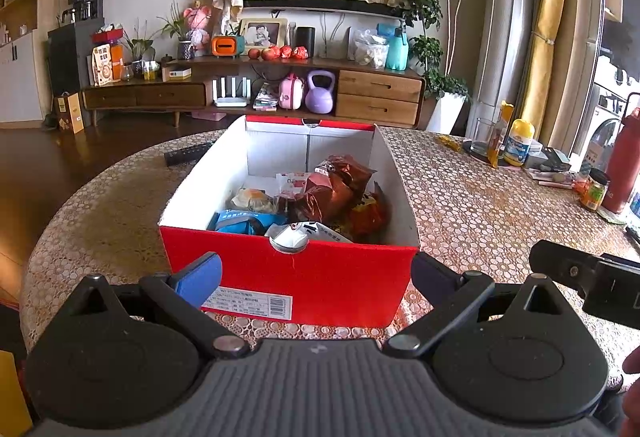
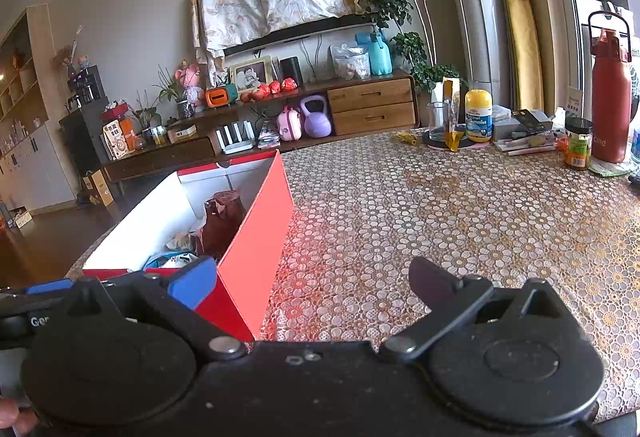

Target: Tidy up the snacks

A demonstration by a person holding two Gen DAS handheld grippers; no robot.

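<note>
Red cardboard box (image 1: 288,277), white inside, sits open on the patterned table (image 1: 480,205), filled with snack packets (image 1: 340,185) in brown, blue and orange. It stands just ahead of the left gripper (image 1: 316,273), spread wide and empty; the right gripper (image 2: 312,285), likewise spread, has it to its left

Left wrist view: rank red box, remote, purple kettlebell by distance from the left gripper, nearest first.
From the left gripper:
1. Red box, directly ahead, between the open fingers.
2. Remote, on the table, left of the box.
3. Purple kettlebell, in the cabinet across the room.
</note>
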